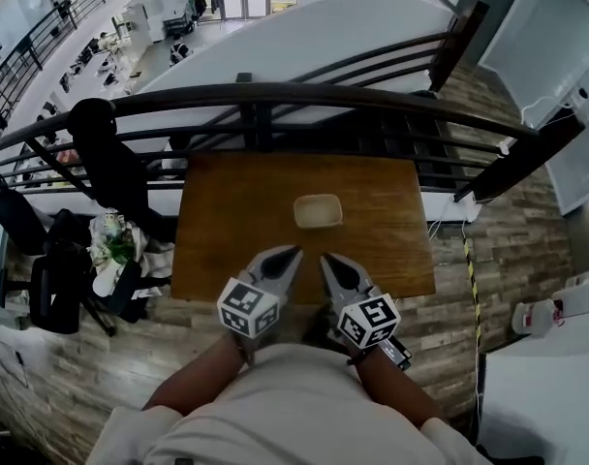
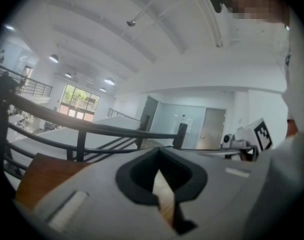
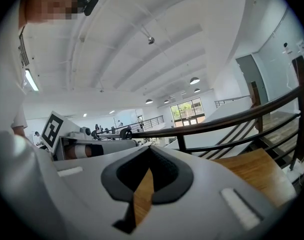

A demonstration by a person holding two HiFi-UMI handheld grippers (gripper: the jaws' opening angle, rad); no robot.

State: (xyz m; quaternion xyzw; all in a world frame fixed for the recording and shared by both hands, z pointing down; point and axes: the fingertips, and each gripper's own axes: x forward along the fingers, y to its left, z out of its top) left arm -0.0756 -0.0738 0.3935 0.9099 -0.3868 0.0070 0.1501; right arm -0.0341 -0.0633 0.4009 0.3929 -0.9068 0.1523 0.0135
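While the left tongs (image 1: 294, 251) and right tongs (image 1: 325, 258) are together, empty, a dish (image 1: 318, 211) sits near them.

the right gripper (image 3: 149, 153) fills the lower half of the view: two broad grey plastic jaws with black inner lining, drawn together so their tips meet, with nothing between them. a sliver of the brown wooden table (image 3: 257, 176) shows through the thin slit they leave, and more of its top lies at the lower right. beyond it runs a dark curved metal railing (image 3: 227, 121). at the left stands the left gripper's white cube with a black square marker (image 3: 53, 129), beside a white sleeve (image 3: 12, 149). above is a white ribbed ceiling (image 3: 142, 44), and far off a bright window (image 3: 188, 113).
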